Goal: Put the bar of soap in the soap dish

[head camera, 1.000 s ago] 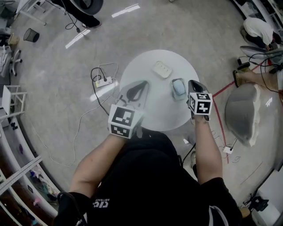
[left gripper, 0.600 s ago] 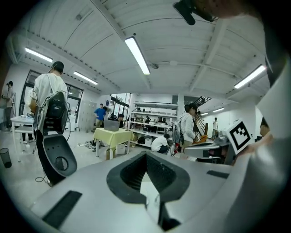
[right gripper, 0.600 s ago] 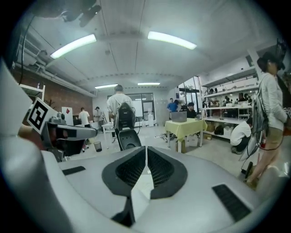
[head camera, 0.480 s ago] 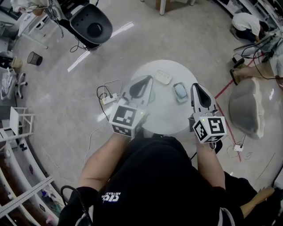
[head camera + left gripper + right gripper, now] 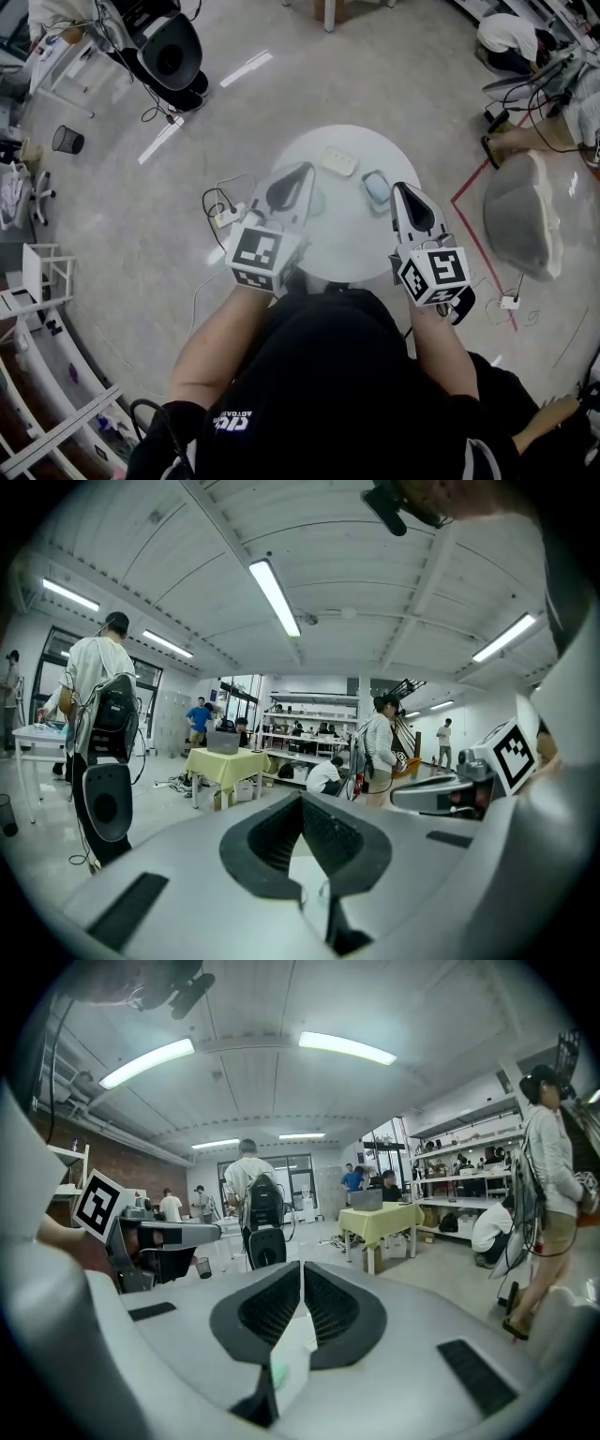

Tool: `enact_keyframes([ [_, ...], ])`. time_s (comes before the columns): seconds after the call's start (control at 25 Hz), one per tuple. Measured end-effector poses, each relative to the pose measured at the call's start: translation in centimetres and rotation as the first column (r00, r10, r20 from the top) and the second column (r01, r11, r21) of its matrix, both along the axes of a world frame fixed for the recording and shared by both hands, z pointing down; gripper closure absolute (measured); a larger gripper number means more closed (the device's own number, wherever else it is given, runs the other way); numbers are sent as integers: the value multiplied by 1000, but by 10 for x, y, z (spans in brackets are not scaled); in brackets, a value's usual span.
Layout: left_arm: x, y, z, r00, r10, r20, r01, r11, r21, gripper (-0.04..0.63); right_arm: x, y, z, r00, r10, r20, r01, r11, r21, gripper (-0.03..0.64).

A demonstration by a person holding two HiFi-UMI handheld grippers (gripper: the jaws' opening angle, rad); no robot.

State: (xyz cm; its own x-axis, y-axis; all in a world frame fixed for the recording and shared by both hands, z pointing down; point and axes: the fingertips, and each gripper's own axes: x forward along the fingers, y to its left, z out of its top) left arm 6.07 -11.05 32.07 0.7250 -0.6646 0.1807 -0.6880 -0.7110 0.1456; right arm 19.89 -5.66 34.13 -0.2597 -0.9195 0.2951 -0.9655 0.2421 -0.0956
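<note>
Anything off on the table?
Nothing stands out. The white item and the blue item lie flat and apart on the table; no spill or damage shows.

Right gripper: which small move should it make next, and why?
Probably open the right gripper: its jaws are shut on nothing above the table, and the blue item and the white item lie apart there, so the soap seems not yet placed. Which one is the soap is too small to tell.
</note>
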Motion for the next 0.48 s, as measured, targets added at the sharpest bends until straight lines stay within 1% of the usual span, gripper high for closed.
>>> enact_keyframes([
  [0.16,-3,2,8,1000,-9,21,9,1000,3,586,-9,-2,19,1000,-26,6,26,999,-31,590],
  [0.32,-12,1,14,1000,-15,4,15,1000,-17,586,-21,-6,25,999,-41,29,42,999,-34,591],
  [0.48,-22,-2,20,1000,-16,-5,16,1000,-24,586,-33,-14,36,997,-73,27,74,996,-57,601],
])
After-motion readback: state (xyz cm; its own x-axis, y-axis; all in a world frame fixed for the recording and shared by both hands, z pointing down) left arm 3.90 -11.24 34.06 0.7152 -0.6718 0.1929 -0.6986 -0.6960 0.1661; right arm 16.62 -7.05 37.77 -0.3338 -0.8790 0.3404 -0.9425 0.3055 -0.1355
